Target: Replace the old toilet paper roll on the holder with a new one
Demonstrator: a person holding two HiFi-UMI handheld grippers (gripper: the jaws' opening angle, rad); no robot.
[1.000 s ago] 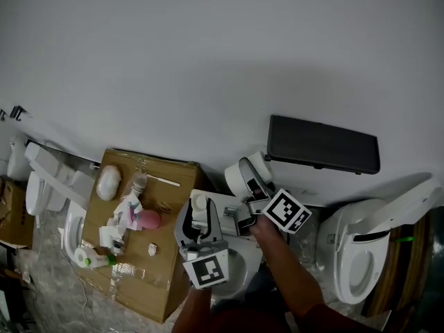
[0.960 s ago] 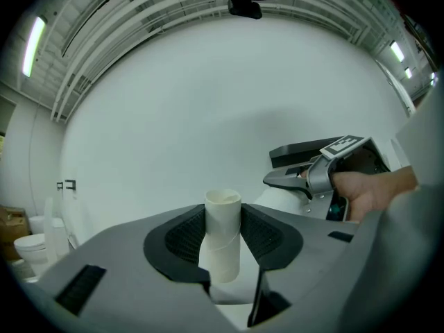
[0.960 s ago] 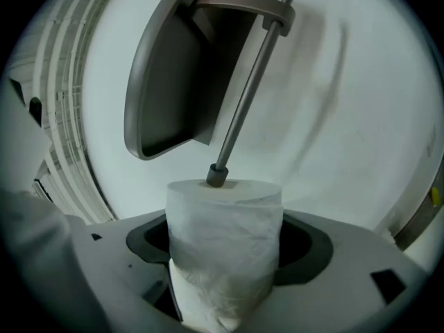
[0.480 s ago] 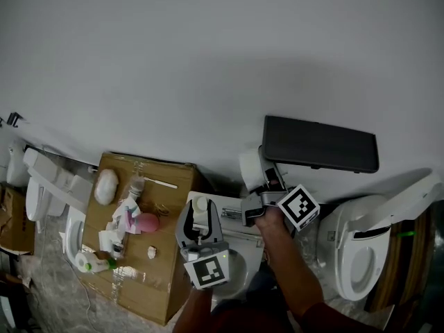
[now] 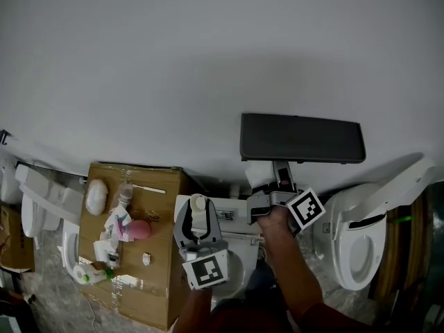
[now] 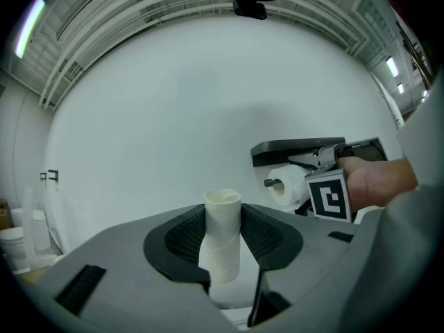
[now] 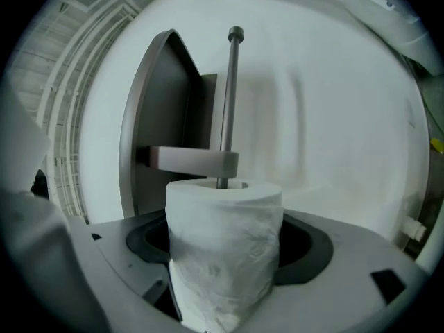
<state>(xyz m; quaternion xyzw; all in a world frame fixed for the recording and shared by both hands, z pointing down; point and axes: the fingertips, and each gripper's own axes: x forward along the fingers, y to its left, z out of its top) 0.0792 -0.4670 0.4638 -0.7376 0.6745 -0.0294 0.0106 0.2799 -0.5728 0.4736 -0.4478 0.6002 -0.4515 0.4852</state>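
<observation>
We are seeing only one box-like container here, a closed cardboard box (image 5: 156, 272) on the left. Nothing is showing inside it, but its top is carrying a clutter of small things: a white oval object (image 5: 96, 195), a pink item (image 5: 139, 229), a white bottle with green on it (image 5: 87, 275) and some bits we cannot make out. On the right a toilet (image 5: 354, 245) is standing with its lid raised; we cannot tell what is in the bowl. Our left gripper (image 6: 223, 240) is pinching the empty cardboard tube (image 6: 223, 220) upright between its ribbed pads, the tube's open end sticking up clear of them. It is hovering low in the head view, well apart from the dark holder (image 5: 302, 139) on the wall. Our right gripper (image 7: 225, 245) is clamping the new toilet paper roll (image 7: 222, 276) by its soft sides. The roll is sitting right at the holder, directly beneath its dark shelf, and the holder's metal rod (image 7: 231, 96) is running into the roll's core, with the rod's knobbed end standing out well past the paper.
</observation>
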